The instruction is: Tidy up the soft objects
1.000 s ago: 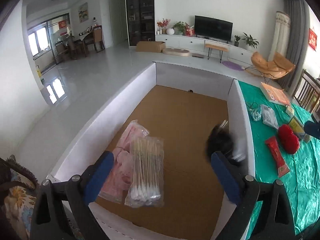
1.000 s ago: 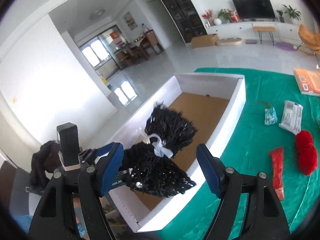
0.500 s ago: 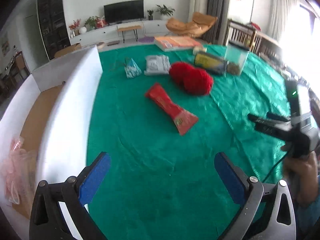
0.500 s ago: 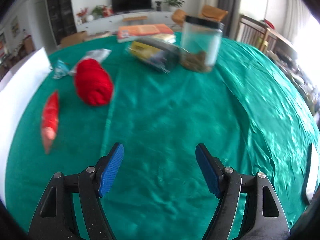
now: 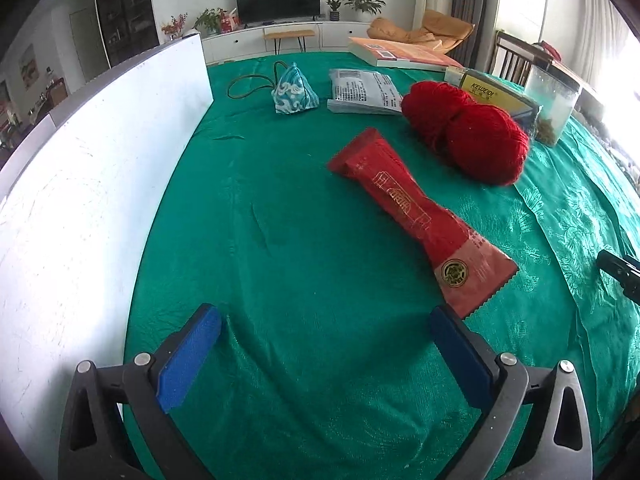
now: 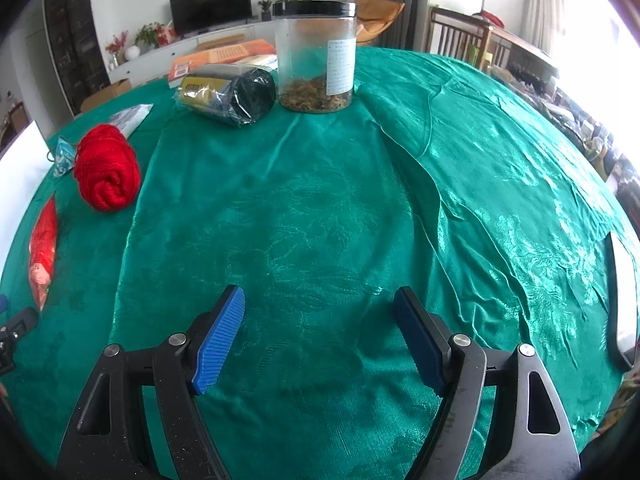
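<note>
My left gripper (image 5: 324, 320) is open over the green tablecloth (image 5: 304, 240), nothing between its blue pads. A flat red packet (image 5: 416, 216) lies just ahead to its right, its serrated end near the right pad. Beyond it sits a red yarn ball (image 5: 468, 136), with a blue-white fabric pouch (image 5: 294, 90) farther back. My right gripper (image 6: 320, 296) hangs over bare cloth; its jaws are opening and hold nothing. In the right wrist view the yarn ball (image 6: 106, 172), red packet (image 6: 42, 252) and pouch (image 6: 62, 156) are far to the left.
The white box wall (image 5: 80, 184) runs along the table's left side. At the back stand a clear jar (image 6: 316, 56), a plastic-wrapped yellow box (image 6: 224, 94), a grey printed packet (image 5: 364, 92) and an orange book (image 5: 400, 54). A white flat object (image 6: 622, 300) lies at the right edge.
Both grippers swung away from the cardboard-floored box and came down over the green table. The black fluffy item that sat between the right jaws is gone from them.
</note>
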`<state>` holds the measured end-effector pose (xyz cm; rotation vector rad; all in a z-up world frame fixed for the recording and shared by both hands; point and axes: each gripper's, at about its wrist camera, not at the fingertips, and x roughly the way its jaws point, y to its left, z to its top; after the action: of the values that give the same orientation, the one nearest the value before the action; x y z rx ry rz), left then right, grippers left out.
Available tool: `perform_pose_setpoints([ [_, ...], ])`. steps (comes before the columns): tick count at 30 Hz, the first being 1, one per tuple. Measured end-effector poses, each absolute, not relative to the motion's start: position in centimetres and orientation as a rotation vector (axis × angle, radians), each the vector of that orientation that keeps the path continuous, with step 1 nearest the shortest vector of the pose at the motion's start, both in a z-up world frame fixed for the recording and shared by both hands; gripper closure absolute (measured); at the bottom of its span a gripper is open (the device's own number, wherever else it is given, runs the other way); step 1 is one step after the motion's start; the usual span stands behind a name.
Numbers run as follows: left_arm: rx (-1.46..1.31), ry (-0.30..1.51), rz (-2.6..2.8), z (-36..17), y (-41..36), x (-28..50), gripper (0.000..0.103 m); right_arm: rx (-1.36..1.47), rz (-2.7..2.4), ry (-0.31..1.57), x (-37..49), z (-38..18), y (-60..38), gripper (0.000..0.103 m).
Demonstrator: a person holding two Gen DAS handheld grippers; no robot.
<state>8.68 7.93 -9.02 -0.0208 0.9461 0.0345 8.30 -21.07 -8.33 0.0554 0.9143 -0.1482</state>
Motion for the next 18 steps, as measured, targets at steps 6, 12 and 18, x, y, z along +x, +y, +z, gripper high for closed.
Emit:
perform_pose_setpoints([
  [6,-0.026,0.945,0.034,-9.13,7.94,8.69,0.000,0.057,-0.148,0.915,8.30,-8.46,-20.99,0.020],
  [12,-0.027,0.945,0.035,-9.16,7.94,8.90,0.000,0.056,-0.147,0.917,8.34,-8.51,-20.86,0.019],
  [18,-0.027,0.945,0.034,-9.16,7.94,8.89,0.000,0.056,-0.147,0.917,8.34,-8.50,-20.86,0.019],
])
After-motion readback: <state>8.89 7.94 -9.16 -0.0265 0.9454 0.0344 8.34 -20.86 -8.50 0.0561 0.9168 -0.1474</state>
